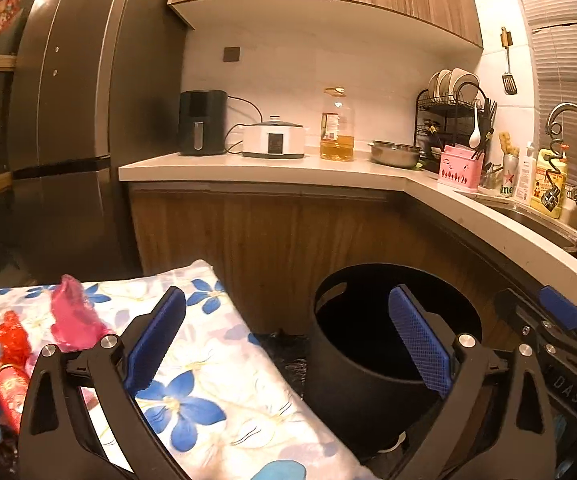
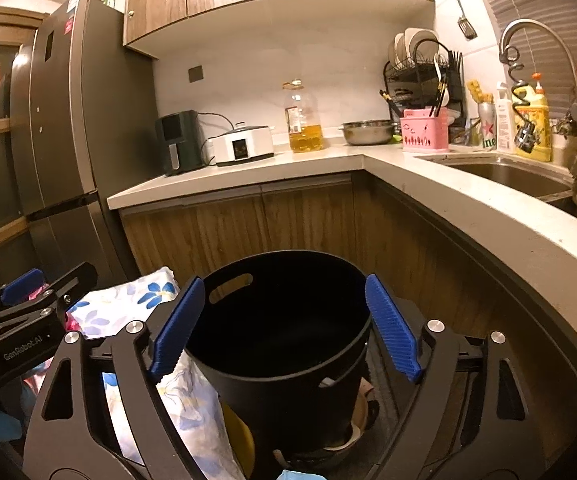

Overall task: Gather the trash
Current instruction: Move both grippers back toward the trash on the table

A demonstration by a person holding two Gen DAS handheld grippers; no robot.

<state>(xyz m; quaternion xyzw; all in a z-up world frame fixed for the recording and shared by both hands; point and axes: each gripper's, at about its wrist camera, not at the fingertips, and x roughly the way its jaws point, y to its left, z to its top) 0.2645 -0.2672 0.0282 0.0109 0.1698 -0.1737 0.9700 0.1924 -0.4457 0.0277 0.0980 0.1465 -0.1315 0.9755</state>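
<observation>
Left wrist view: low, close behind the black bin, facing the counter. Right wrist view: right of it, directly over the bin, nearer the sink. Shared: bin, counter, fridge.

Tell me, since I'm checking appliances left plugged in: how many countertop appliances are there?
2: a black air fryer nearest the fridge, and a white cooker right beside it. Others may be hidden.

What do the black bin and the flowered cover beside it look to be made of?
Black bin: likely matte plastic; smooth moulded wall with cut-out handle slot. Flowered cover: looks like thin woven cloth; soft folds, drapes over the edge, printed blue flowers.
</observation>
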